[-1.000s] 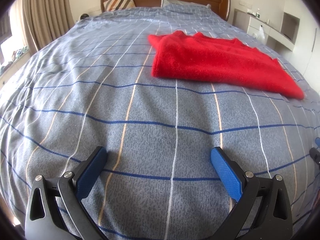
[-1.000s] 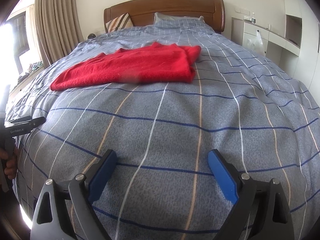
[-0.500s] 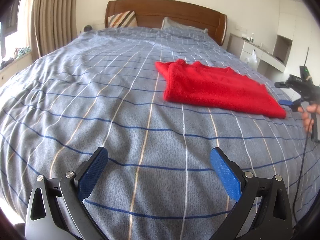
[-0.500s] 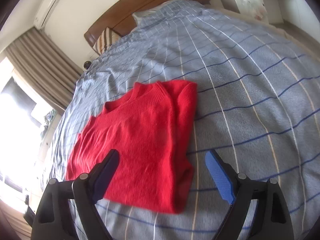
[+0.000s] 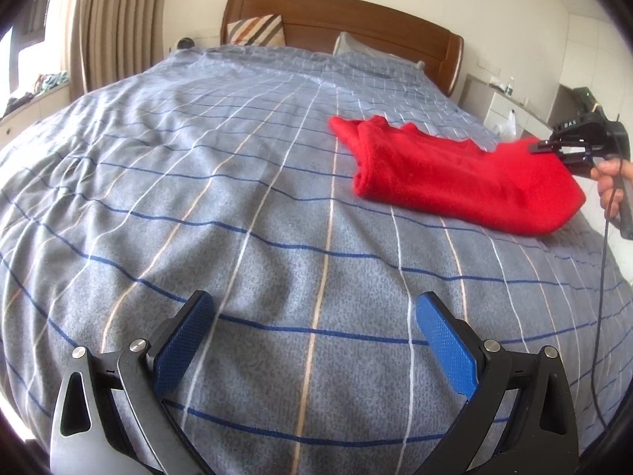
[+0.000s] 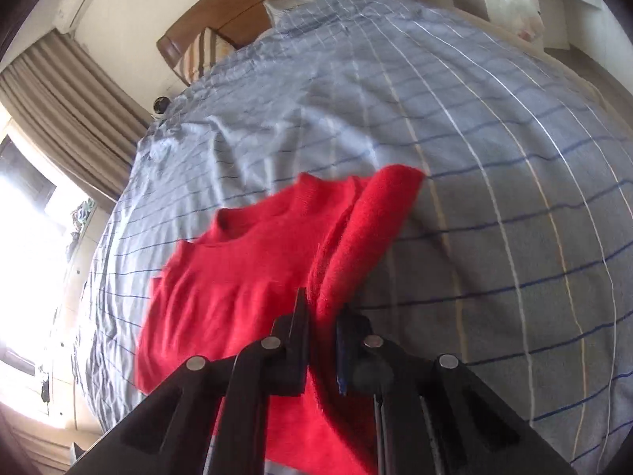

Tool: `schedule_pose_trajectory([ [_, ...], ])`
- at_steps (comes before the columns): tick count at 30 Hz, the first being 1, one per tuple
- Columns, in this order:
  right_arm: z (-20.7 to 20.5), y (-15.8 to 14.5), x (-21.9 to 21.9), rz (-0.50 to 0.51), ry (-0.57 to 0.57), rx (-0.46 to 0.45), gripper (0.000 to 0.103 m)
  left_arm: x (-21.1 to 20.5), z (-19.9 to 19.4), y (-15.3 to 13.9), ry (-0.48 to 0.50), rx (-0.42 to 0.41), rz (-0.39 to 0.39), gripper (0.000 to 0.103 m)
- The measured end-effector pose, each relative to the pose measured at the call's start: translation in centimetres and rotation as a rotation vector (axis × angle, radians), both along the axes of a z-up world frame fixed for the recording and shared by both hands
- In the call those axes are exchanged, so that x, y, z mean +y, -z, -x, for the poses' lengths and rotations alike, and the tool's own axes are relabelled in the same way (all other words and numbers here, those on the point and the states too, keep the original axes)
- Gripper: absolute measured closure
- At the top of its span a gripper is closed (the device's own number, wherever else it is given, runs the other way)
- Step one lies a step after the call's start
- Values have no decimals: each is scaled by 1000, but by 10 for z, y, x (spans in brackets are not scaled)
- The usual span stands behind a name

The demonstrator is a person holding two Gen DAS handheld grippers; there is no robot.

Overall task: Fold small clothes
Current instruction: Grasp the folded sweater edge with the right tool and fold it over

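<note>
Spreading under everything is the bed (image 5: 245, 213), its grey-blue quilt cover crossed by white, tan and navy lines and lying soft and slightly rumpled, so it is offering little firm backing for any crease pressed into it. Lying on its right half, nearer the headboard (image 5: 356, 16) than the foot, is the red sweater (image 5: 455, 174), a fuzzy knit already doubled lengthwise into a long slab with the collar end pointing toward the pillows. The right tool (image 6: 322, 312) is closing its jaws on a bunched ridge of that knit at the sweater's right edge, with red cloth visibly between the pads, while the left tool (image 5: 312, 340) is hanging wide and empty over bare quilt, well apart from the garment. The risks, as I am judging them: the pinch may be taking only the top layer (the knit is thick and springy), so a lift could peel the fold open instead of carrying it over; the loose fibres may be snagging on the textured pads; and with the left tool anchoring nothing, the whole sweater could be dragging across the slick cover rather than bending in place. The quilt itself could also be getting caught beneath the pinch.
</note>
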State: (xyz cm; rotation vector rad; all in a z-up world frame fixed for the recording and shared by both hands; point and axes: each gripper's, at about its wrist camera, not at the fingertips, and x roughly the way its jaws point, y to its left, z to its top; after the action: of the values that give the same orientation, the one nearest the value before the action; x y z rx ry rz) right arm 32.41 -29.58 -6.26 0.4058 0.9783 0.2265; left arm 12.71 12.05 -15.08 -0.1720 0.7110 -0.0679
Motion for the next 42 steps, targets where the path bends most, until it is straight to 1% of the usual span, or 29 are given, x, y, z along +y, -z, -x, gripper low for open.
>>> schedule_pose_trajectory([
  [2, -7, -20, 38, -14, -53, -15, 92, 11, -2, -1, -34, -1, 23, 1],
  [5, -22, -28, 102, -31, -124, 3, 92, 28, -2, -1, -78, -1, 60, 1],
  [8, -35, -21, 164, -33, -184, 17, 92, 36, 1, -1, -96, -3, 75, 1],
  [11, -41, -4, 213, -2, -221, 46, 92, 33, 1, 0, -90, 1, 43, 1],
  [12, -43, 5, 226, 19, -228, 62, 90, 32, 1, 1, -87, 5, 29, 1],
  [13, -44, 14, 235, 27, -236, 89, 86, 31, 1, 1, -85, 10, 18, 1],
  [14, -46, 25, 242, 3, -241, 129, 80, 31, 1, 2, -84, 15, 12, 1],
  [15, -46, 35, 245, -65, -247, 168, 77, 31, 1, 3, -84, 19, 11, 1],
  [16, -45, 44, 245, -170, -260, 207, 76, 32, 2, 3, -84, 20, 15, 1],
  [17, -45, 50, 244, -292, -279, 238, 71, 34, 2, 2, -86, 19, 21, 1],
  [18, -40, 52, 242, -386, -300, 254, 67, 36, 1, 2, -89, 20, 29, 1],
  [19, -36, 48, 241, -430, -317, 247, 66, 38, 2, 1, -93, 20, 37, 1],
  [20, -32, 41, 238, -440, -335, 220, 66, 40, 2, 1, -99, 21, 46, 1],
  [21, -28, 31, 232, -424, -349, 186, 66, 42, 2, 1, -104, 23, 58, 1],
  [22, -23, 21, 228, -382, -354, 150, 66, 44, 2, 0, -108, 24, 72, 1],
  [23, -19, 12, 221, -314, -353, 110, 66, 47, 1, 0, -112, 24, 87, 1],
  [24, -14, 3, 216, -220, -344, 69, 66, 48, 1, 0, -116, 24, 100, 1],
  [25, -10, -3, 211, -104, -329, 29, 65, 49, 0, 0, -119, 25, 108, 1],
  [26, -6, -4, 209, 4, -321, 4, 65, 50, 0, 0, -121, 27, 111, 1],
  [27, -4, -1, 210, 88, -330, 0, 65, 49, -1, 0, -122, 28, 109, 1],
  [29, 0, 11, 217, 172, -374, 2, 66, 47, -1, 1, -123, 29, 97, 1],
  [32, 6, 37, 245, 222, -442, -3, 66, 45, 0, 2, -118, 29, 80, 1],
  [35, 11, 66, 278, 194, -493, 35, 65, 43, 1, 3, -114, 32, 68, 1],
  [36, 15, 72, 287, 205, -496, 44, 64, 43, 1, 3, -114, 34, 64, 1],
  [38, 23, 68, 295, 236, -501, 26, 62, 43, 1, 3, -110, 36, 62, 1],
  [39, 24, 63, 292, 227, -504, 25, 63, 42, 1, 3, -110, 37, 61, 1],
  [40, 24, 56, 286, 205, -502, 25, 63, 42, 1, 3, -110, 38, 59, 1],
  [42, 28, 37, 267, 130, -488, 8, 62, 42, 1, 3, -109, 41, 59, 1],
])
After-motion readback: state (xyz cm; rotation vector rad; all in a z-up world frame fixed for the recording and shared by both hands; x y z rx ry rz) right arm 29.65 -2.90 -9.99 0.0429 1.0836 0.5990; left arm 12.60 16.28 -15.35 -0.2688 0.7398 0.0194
